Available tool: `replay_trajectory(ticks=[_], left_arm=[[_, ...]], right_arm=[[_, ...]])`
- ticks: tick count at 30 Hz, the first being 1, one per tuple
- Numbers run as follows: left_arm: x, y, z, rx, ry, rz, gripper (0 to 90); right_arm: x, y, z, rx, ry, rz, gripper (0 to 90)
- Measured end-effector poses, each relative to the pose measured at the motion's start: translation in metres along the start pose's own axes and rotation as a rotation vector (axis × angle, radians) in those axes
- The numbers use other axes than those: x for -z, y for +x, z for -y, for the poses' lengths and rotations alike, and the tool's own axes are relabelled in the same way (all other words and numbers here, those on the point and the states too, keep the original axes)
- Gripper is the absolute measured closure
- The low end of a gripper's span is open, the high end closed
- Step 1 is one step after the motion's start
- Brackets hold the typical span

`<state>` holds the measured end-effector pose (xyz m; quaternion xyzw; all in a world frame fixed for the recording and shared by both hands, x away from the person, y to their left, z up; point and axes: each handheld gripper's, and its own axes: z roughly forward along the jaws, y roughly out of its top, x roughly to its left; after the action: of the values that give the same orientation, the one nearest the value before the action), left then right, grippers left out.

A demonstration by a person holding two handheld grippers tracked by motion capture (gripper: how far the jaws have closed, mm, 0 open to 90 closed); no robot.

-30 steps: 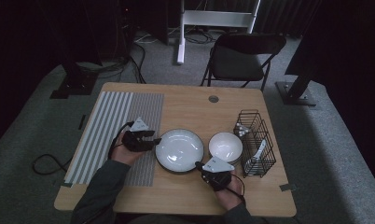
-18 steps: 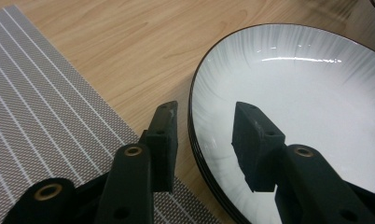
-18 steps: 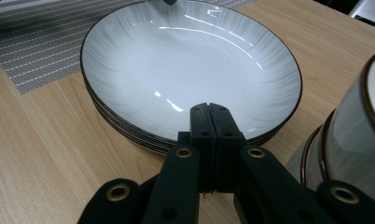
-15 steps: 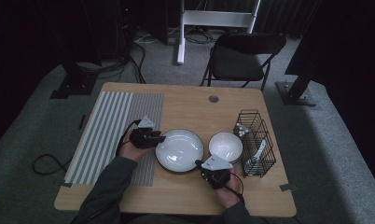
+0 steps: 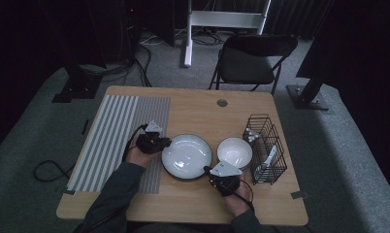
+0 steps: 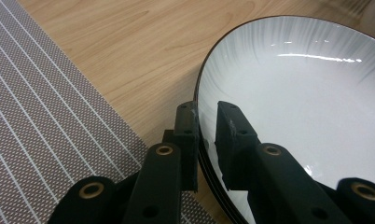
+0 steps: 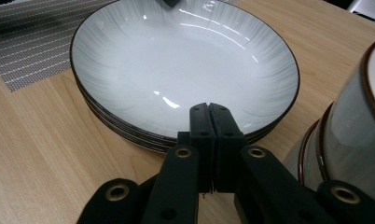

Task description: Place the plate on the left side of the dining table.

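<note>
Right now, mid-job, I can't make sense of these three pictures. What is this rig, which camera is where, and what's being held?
There is no robot here: a person at a table holds a two-jaw gripper in each hand. The high view looks down from above the person's side. Each of the other two views comes from a camera riding on one gripper, looking along its black jaws.

On the table are a striped mat, a stack of plates, stacked bowls and a wire basket with utensils in it.

The left gripper straddles the top plate's rim. Its jaws have just been closing, but a gap shows, so it does not grip yet. The right gripper is shut with nothing between its jaws, its tips at the near edge of the stack of plates.
</note>
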<state>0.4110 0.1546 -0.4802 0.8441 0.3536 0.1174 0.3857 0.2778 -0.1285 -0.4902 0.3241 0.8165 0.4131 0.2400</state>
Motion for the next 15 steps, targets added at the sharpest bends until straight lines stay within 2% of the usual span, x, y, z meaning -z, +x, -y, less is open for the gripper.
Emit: replay_trajectory(ticks=[15], left_arm=[[-0.007,0.0033,-0.0019,0.037,0.006,0.02,80.1]], right_arm=[[0.0,-0.0003,0.001,-0.013,-0.003,-0.002,89.6]])
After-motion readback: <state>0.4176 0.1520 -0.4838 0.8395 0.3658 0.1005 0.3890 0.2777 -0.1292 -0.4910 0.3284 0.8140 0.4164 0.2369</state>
